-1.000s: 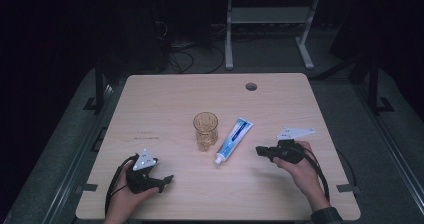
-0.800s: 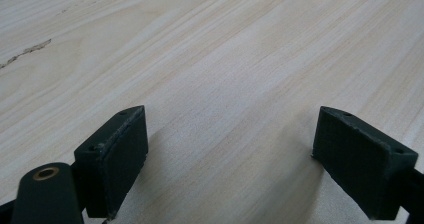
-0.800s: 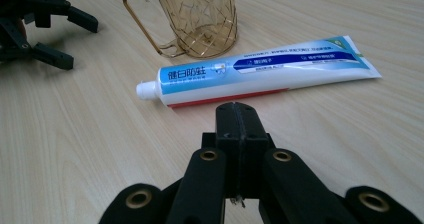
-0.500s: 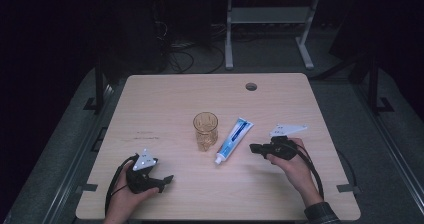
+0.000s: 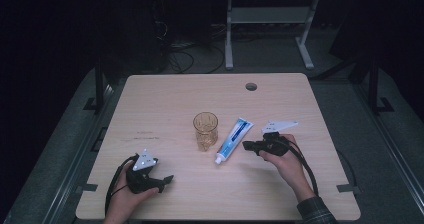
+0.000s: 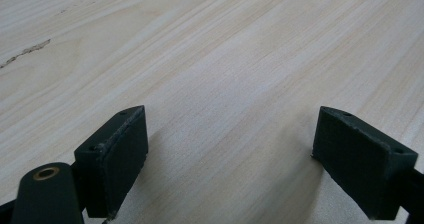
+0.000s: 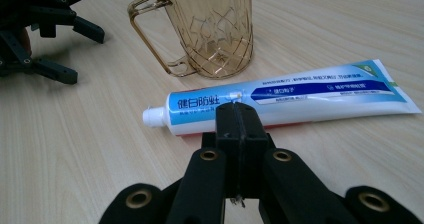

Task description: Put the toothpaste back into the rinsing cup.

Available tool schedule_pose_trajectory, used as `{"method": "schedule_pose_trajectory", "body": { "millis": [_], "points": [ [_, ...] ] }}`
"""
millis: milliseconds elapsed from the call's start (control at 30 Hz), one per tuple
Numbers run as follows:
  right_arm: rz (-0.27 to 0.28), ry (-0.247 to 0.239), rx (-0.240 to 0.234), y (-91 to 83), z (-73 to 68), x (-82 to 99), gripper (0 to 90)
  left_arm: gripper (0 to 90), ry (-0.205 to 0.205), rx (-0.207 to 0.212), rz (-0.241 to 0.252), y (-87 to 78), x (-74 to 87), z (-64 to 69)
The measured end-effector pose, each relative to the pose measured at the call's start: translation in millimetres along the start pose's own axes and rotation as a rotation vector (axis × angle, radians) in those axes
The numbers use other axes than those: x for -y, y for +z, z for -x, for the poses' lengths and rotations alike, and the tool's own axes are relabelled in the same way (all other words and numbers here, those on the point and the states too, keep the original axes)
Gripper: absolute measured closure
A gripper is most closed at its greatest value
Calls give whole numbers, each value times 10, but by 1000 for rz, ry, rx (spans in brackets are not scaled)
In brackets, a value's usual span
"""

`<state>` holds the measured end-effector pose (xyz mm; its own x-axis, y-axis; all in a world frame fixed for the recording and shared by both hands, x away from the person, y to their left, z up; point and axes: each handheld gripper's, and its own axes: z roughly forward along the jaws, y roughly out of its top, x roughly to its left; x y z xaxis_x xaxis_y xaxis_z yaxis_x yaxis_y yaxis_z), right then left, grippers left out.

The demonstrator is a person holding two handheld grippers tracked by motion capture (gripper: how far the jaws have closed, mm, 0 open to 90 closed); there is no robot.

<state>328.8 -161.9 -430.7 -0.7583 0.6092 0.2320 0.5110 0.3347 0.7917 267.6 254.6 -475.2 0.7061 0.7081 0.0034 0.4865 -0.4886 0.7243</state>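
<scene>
Now the right claw (image 7: 239, 115), clenched on nothing, has edged closer to the toothpaste tube (image 7: 280, 100); amber mug (image 5: 205, 130) behind, left claw (image 6: 230, 156) released on the counter (image 5: 165, 104).

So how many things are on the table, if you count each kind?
Amber glass mug: 1
Blue and white toothpaste tube: 1
Black hand-held grippers: 2, the left gripper and the right gripper
Total: 4, all on the wooden table
</scene>
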Motion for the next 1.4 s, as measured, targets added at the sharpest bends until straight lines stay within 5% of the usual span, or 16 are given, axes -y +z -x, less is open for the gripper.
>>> {"method": "schedule_pose_trajectory", "body": {
  "millis": [933,1400],
  "points": [
    [-18,-15,-28,382,-37,-278,899,140,3,2,0,-2,1,2],
    [-76,-26,-22,634,-43,-324,899,140,3,2,0,-3,3,3]
  ]
}}
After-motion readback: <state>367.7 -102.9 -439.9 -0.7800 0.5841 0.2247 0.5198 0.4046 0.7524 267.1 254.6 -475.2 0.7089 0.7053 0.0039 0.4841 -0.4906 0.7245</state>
